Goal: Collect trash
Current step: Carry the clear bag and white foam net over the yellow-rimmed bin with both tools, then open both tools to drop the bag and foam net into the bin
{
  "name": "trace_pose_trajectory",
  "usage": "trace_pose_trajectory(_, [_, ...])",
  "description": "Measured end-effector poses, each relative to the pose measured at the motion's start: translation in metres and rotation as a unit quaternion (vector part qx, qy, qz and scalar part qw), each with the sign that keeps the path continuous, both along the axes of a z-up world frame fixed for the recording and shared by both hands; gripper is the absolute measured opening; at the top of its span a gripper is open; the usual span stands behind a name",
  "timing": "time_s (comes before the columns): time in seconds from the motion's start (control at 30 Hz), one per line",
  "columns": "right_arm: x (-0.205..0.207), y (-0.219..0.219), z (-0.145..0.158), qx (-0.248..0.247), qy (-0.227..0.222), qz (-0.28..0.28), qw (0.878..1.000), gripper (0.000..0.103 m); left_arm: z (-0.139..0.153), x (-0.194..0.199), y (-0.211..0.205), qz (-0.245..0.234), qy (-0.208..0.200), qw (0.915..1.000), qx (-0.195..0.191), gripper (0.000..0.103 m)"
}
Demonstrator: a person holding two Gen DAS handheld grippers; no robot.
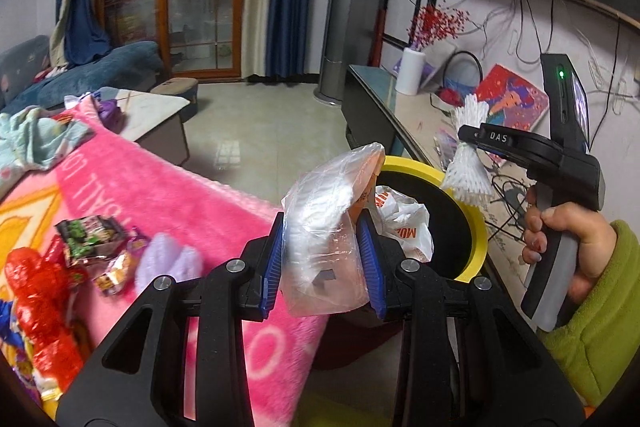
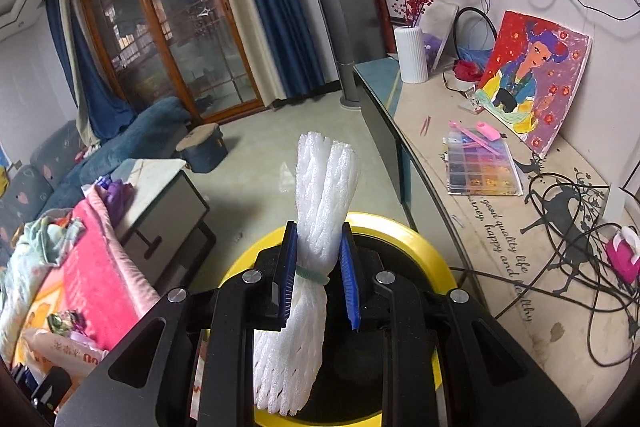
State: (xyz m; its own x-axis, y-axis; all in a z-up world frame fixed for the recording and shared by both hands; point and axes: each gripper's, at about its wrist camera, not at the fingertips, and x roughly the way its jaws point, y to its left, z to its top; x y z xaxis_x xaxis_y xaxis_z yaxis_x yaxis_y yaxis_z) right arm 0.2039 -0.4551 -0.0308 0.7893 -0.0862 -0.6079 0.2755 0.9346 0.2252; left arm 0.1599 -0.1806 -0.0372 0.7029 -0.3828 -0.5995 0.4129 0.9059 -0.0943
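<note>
My left gripper (image 1: 323, 227) is shut on a clear plastic bag (image 1: 324, 223) and holds it beside the rim of the yellow-rimmed black bin (image 1: 478, 227). A white printed bag (image 1: 404, 223) lies inside the bin. My right gripper (image 2: 318, 251) is shut on a white foam net bundle (image 2: 320, 211) tied with a green band, held over the bin's opening (image 2: 436, 259). The right gripper also shows in the left wrist view (image 1: 476, 143) with the foam net (image 1: 468, 155) above the bin. More wrappers (image 1: 96, 239) and a red net (image 1: 40, 291) lie on the pink blanket (image 1: 168, 187).
A long counter (image 2: 520, 227) with cables, a bead box (image 2: 480, 167), a painting (image 2: 536, 75) and a white vase (image 2: 410, 53) runs along the right. A low table (image 2: 160, 183) and blue sofa (image 2: 120, 143) stand at left. Tiled floor lies beyond the bin.
</note>
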Motion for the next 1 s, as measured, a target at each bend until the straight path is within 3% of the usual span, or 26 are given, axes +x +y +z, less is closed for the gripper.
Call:
trace_pose_trajectory(0.53, [0.013, -0.023, -0.035, 0.029, 0.044, 0.001, 0.999, 0.023, -0.03, 0.03, -0.045, -0.03, 0.031, 0.9987, 0.03, 0.031])
trace_pose_trajectory(0.63, [0.014, -0.024, -0.038, 0.036, 0.048, 0.006, 0.998, 0.035, -0.031, 0.034, -0.046, -0.029, 0.035, 0.9988, 0.022, 0.041])
trace_pose_trajectory(0.7, [0.014, -0.024, -0.039, 0.04, 0.045, 0.004, 0.998, 0.046, -0.03, 0.034, -0.043, -0.028, 0.035, 0.9989, 0.014, 0.058])
trace_pose_trajectory(0.9, [0.013, -0.022, -0.037, 0.039, 0.042, 0.003, 0.998, 0.051, -0.026, 0.031, -0.032, -0.013, 0.036, 0.9992, -0.008, 0.084])
trace_pose_trajectory(1.0, [0.011, -0.017, -0.032, 0.038, 0.037, 0.004, 0.999, 0.053, -0.022, 0.026, -0.025, -0.001, 0.028, 0.9995, -0.015, 0.092])
